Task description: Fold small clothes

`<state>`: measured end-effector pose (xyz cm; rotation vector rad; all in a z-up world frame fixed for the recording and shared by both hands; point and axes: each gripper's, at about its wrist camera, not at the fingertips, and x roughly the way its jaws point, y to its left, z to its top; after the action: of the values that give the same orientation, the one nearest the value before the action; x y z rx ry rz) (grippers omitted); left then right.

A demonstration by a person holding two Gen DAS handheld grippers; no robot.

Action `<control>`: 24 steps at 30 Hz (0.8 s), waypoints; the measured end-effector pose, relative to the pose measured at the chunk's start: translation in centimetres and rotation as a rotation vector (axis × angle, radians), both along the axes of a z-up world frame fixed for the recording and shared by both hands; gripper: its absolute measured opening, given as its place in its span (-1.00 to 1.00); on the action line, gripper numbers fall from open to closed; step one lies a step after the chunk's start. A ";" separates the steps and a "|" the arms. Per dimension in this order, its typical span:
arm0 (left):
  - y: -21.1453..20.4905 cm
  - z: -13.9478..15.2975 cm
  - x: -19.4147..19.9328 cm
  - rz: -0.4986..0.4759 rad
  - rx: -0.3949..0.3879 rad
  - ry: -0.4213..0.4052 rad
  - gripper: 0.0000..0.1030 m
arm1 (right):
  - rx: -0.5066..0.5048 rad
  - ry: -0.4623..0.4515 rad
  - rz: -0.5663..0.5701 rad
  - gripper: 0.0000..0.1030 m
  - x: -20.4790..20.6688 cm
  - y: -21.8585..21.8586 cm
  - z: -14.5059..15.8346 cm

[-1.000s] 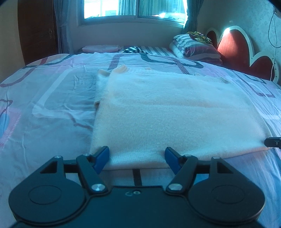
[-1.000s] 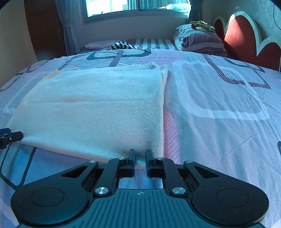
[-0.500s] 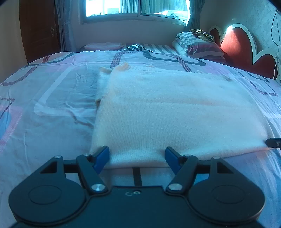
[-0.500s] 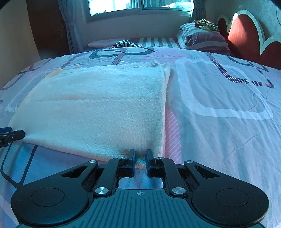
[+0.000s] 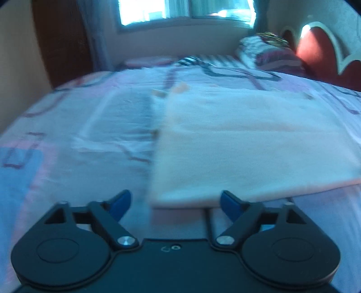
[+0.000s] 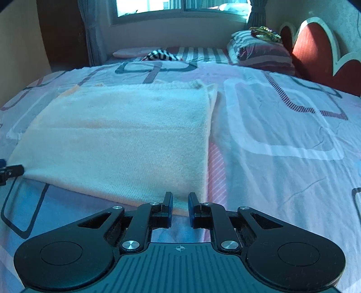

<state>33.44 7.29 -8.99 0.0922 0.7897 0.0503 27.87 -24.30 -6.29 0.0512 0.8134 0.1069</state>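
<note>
1. Patterned bedsheet point(image 6: 282, 135) carries the cream knit garment point(image 6: 126, 139), lying flat, partly folded.
2. Your right gripper point(image 6: 180, 206) is nearly closed on its near hem; confirm both layers.
3. Your left gripper point(image 5: 173, 201) gapes wide at the near-left corner; close before lifting.

A home bedroom: a wide bed point(image 6: 282, 135) under a patterned pink-and-white sheet fills both views, with a red scalloped headboard point(image 6: 311, 45) at the right, striped pillows point(image 6: 259, 51) stacked beside it, a curtained window point(image 6: 176, 6) on the far wall and a dark wooden door point(image 5: 61, 42) at the left
</note>
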 end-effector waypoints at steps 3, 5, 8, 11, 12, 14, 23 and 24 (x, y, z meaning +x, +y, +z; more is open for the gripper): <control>2.0 0.5 -2.2 0.051 -0.177 -0.011 0.40 | 0.017 -0.072 0.025 0.25 -1.6 0.2 1.6; 2.7 0.3 -3.1 0.095 -0.300 -0.016 0.30 | 0.039 -0.100 0.047 0.24 -1.9 0.7 2.4; 3.2 -0.3 -3.5 0.183 -0.470 -0.032 0.17 | 0.064 -0.122 0.088 -0.32 -1.4 1.8 3.2; 4.2 -1.9 -2.6 0.285 -0.698 -0.019 0.06 | 0.092 -0.130 0.108 -0.64 -0.2 2.8 3.5; 4.5 -2.4 -2.3 0.320 -0.741 -0.027 0.05 | 0.100 -0.124 0.116 -0.65 0.4 3.1 3.4; 4.8 -2.9 -1.7 0.360 -0.799 -0.061 0.05 | 0.107 -0.117 0.128 -0.65 1.4 3.5 3.1; 5.0 -4.5 2.1 0.441 -0.881 -0.178 -0.14 | 0.181 -0.100 0.193 -0.89 8.1 5.7 0.6; 5.0 -4.5 2.4 0.446 -0.884 -0.187 -0.21 | 0.190 -0.099 0.203 -0.89 9.0 6.1 0.2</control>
<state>35.83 12.30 -13.53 -0.9152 0.5766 0.1253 36.84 -18.20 -6.04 0.1415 0.7062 0.3755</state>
